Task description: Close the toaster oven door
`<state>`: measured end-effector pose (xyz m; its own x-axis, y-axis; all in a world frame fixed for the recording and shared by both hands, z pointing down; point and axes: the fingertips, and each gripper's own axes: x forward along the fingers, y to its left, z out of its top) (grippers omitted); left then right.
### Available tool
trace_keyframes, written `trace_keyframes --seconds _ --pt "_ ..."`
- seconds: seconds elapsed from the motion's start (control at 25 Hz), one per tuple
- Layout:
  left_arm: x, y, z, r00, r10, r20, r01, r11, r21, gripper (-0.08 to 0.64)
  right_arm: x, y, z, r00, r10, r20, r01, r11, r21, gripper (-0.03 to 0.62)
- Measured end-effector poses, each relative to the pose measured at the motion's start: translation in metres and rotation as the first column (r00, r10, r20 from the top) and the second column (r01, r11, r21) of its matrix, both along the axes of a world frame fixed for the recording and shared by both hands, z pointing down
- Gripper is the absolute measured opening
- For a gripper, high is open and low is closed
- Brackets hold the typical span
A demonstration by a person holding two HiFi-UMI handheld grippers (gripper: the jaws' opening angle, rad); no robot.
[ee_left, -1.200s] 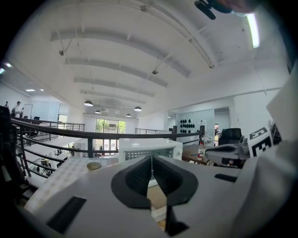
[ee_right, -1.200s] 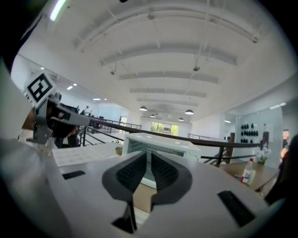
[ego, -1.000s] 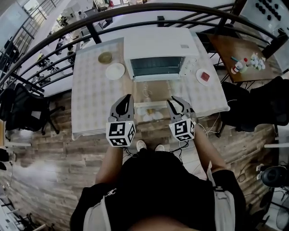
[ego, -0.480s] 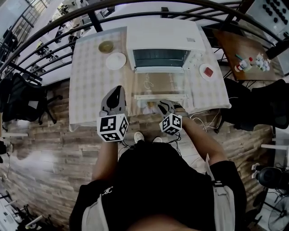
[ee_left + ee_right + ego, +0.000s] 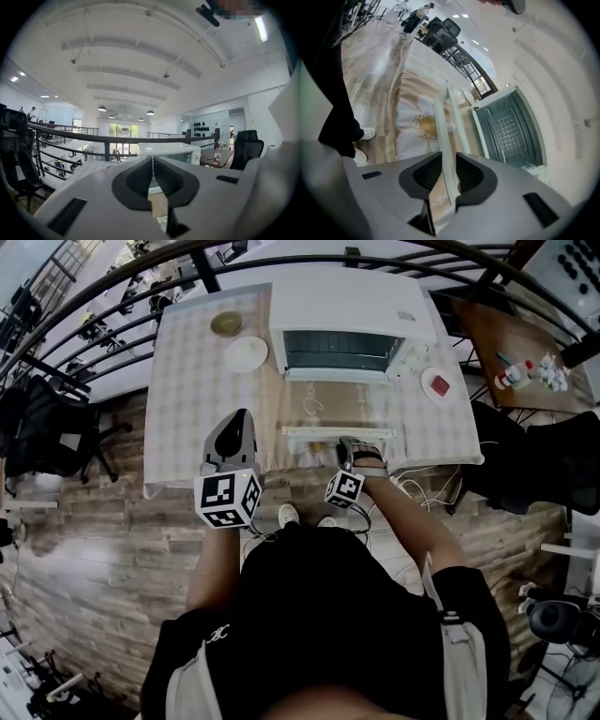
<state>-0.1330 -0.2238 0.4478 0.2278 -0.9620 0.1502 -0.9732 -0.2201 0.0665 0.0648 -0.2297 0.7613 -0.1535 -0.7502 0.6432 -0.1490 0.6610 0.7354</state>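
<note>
**Right gripper on the oven door handle**

The right gripper (image 5: 349, 451) has its jaws closed on the white handle (image 5: 319, 432) of the toaster oven door (image 5: 333, 409). In the right gripper view the bar fills the narrow gap between the dark pads (image 5: 471, 176). The left gripper (image 5: 240, 418) is held near the table's front edge, to the left of the door. Its jaws are together with nothing between them (only a thin slit shows).

The glass door is fully down, lying flat toward the person, with the handle along its near edge. Behind it the white toaster oven (image 5: 352, 310) stands open at the back of the table (image 5: 197, 390). A white plate (image 5: 247, 354) and a small bowl (image 5: 226, 324) sit to its left. Another plate (image 5: 439, 384) with something red on it sits to its right.
</note>
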Motion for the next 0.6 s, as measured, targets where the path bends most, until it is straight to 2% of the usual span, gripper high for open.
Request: trace_keyframes --seconds 0.24,0.32,0.48,0.6 --pt "-0.001 0.002 0.0 1.0 -0.01 0.0 0.01 1.0 0.001 0.02 0.013 -0.012 0.02 0.986 0.026 -0.164 -0.017 0.998 0.058 0.107" --pt "0.002 0.003 0.0 1.0 -0.007 0.003 0.007 1.0 -0.001 0.02 0.014 -0.014 0.018 0.981 0.021 -0.192 -0.002 0.995 0.099 0.065" --pt "0.002 0.004 -0.001 1.0 -0.01 0.009 0.01 1.0 0.003 0.02 0.015 -0.015 0.005 0.982 0.023 -0.188 0.003 0.991 0.134 0.061" --pt "0.0 0.004 -0.002 1.0 -0.015 0.011 0.015 1.0 0.009 0.02 0.012 -0.012 -0.025 0.992 0.028 -0.12 -0.008 0.986 0.165 0.057"
